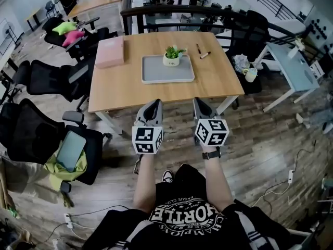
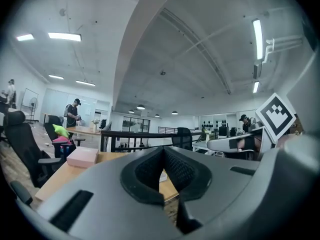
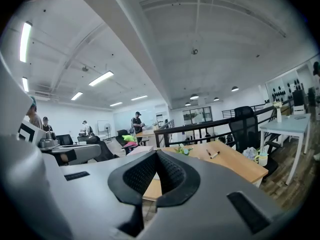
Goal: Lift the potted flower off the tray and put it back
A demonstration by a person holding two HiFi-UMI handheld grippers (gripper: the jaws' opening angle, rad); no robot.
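On the far half of the wooden table (image 1: 125, 87), the potted flower (image 1: 172, 56) stands upright in the grey tray (image 1: 156, 73), at the tray's back edge and a little right of its middle. It has not been lifted and sits where it must end up again, so the task looks to be at its very start. The pot is small and white under a tuft of green leaves. A hold low on its sides would probably spare the leaves.

Both grippers hang side by side over the near edge of the table, well apart from the tray, each pointing roughly level toward it. The left gripper (image 1: 154, 104) has its jaws pressed together with nothing between them. The right gripper (image 1: 200, 102) is the same, closed and empty. Whichever one takes the pot will need to spread its jaws before reaching it.

A pink box (image 1: 110, 51) lies to the left of the tray, apart from it. Two pens (image 1: 203, 52) lie to the right of the pot, near it but off the tray. Nothing stands between the grippers and the tray, so the straight way in looks free. A sideways swing while carrying the pot could brush the pens. Black office chairs (image 1: 52, 77) crowd the table's left side, and a pale blue table (image 1: 291, 66) stands off to the right.
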